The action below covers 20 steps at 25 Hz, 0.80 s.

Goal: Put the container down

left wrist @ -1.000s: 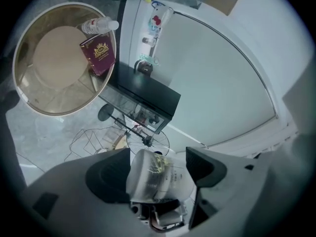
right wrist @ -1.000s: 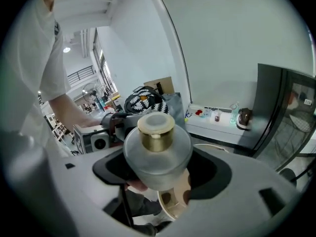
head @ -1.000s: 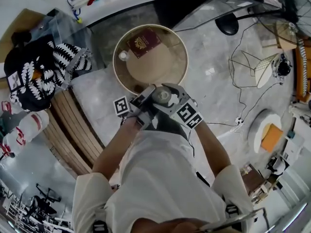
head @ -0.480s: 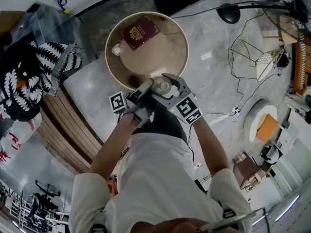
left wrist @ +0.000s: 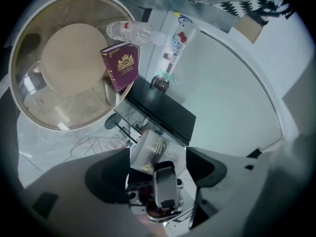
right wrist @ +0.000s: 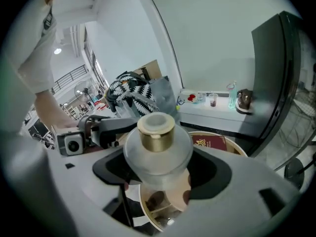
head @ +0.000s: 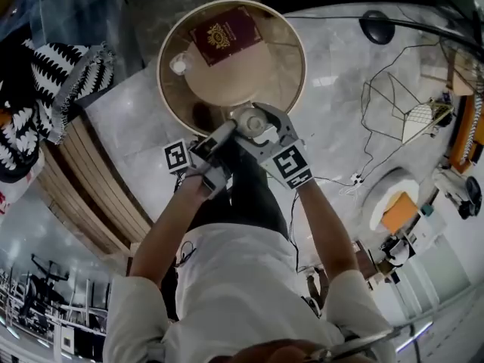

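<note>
As right gripper (right wrist: 160, 174) grips, container (right wrist: 157, 149) sits squeezed btwn both fingers (right wrist: 211, 174).

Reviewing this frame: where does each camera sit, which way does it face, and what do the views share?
Head view: on the head, looking steeply down on the round table; arms, torso, left gripper, right gripper show.
Left gripper view: rides the left gripper, facing container and table; its jaws show.
Right gripper view: faces the wall across the container clamped in its jaws; left gripper shows.
Shared: all three show the maroon booklet.
</note>
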Each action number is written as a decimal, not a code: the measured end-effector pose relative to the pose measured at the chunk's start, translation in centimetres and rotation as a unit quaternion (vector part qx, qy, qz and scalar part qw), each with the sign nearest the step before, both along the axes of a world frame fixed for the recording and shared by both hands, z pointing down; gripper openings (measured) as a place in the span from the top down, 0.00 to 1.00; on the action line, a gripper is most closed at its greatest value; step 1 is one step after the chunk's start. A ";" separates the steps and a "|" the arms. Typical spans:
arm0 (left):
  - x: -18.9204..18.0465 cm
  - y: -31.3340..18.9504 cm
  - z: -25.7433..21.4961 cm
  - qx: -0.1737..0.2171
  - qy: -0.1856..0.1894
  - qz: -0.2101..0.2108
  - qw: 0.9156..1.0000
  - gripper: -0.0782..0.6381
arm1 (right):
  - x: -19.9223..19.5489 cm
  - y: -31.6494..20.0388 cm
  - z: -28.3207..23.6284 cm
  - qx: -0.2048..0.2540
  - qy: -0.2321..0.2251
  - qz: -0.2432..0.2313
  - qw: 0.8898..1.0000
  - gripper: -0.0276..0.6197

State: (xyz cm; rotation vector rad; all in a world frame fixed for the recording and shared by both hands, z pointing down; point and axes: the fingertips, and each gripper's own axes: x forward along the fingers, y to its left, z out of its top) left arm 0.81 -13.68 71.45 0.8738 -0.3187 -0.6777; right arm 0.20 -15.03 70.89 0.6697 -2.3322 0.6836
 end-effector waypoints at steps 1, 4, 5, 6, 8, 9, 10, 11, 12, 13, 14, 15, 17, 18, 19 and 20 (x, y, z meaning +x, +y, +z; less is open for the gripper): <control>0.1 -0.1 0.8 -0.001 -0.002 -0.004 1.000 0.42 | 0.1 -0.2 0.9 -0.004 -0.003 0.000 1.000 0.44; 0.5 -0.4 3.3 -0.010 -0.004 -0.018 1.000 0.42 | 0.4 -1.0 3.5 -0.010 -0.008 -0.002 1.000 0.44; 0.6 -0.6 4.3 -0.013 -0.005 -0.023 1.000 0.42 | 0.5 -1.2 4.4 -0.010 -0.009 -0.005 1.000 0.44; 0.7 -0.9 5.2 -0.015 -0.007 -0.028 0.999 0.42 | 0.5 -1.5 5.3 -0.010 -0.009 -0.007 1.000 0.44; 0.7 -1.3 7.1 -0.016 -0.012 -0.036 0.999 0.42 | 0.6 -1.9 7.2 -0.009 -0.011 -0.011 1.000 0.44; 0.8 -1.3 7.9 -0.018 -0.014 -0.041 0.999 0.42 | 0.6 -1.8 8.1 -0.011 -0.012 -0.012 1.000 0.44; 0.9 -1.2 8.7 -0.023 -0.016 -0.046 0.999 0.42 | 0.8 -1.8 8.9 -0.013 -0.012 -0.013 1.000 0.44; 1.0 -1.1 9.7 -0.028 -0.017 -0.052 0.998 0.42 | 1.0 -1.9 9.8 -0.015 -0.014 -0.012 1.000 0.44; 1.2 -1.1 10.6 -0.033 -0.019 -0.057 0.998 0.42 | 1.3 -2.3 10.7 -0.016 -0.016 -0.012 1.000 0.44; 1.3 -1.2 11.6 -0.038 -0.020 -0.063 0.997 0.42 | 1.5 -2.7 11.7 -0.017 -0.018 -0.011 1.000 0.44; 1.3 -1.3 12.5 -0.042 -0.022 -0.067 0.997 0.42 | 1.7 -3.2 12.7 -0.018 -0.019 -0.009 1.000 0.44; 1.4 -1.2 13.3 -0.046 -0.024 -0.070 0.996 0.42 | 1.9 -3.6 13.8 -0.019 -0.018 -0.009 1.000 0.44; 1.4 -1.0 14.6 -0.054 -0.028 -0.077 0.995 0.42 | 2.3 -4.3 15.8 -0.018 -0.011 -0.011 1.000 0.44; 1.4 -0.7 15.2 -0.058 -0.030 -0.081 0.995 0.42 | 2.4 -4.6 16.7 -0.016 -0.008 -0.013 1.000 0.44; 1.4 -0.5 15.7 -0.062 -0.032 -0.085 0.994 0.42 | 2.5 -4.8 17.7 -0.013 -0.004 -0.015 1.000 0.44; 1.3 -0.3 16.3 -0.065 -0.034 -0.087 0.993 0.42 | 2.5 -5.1 18.6 -0.009 0.000 -0.016 1.000 0.44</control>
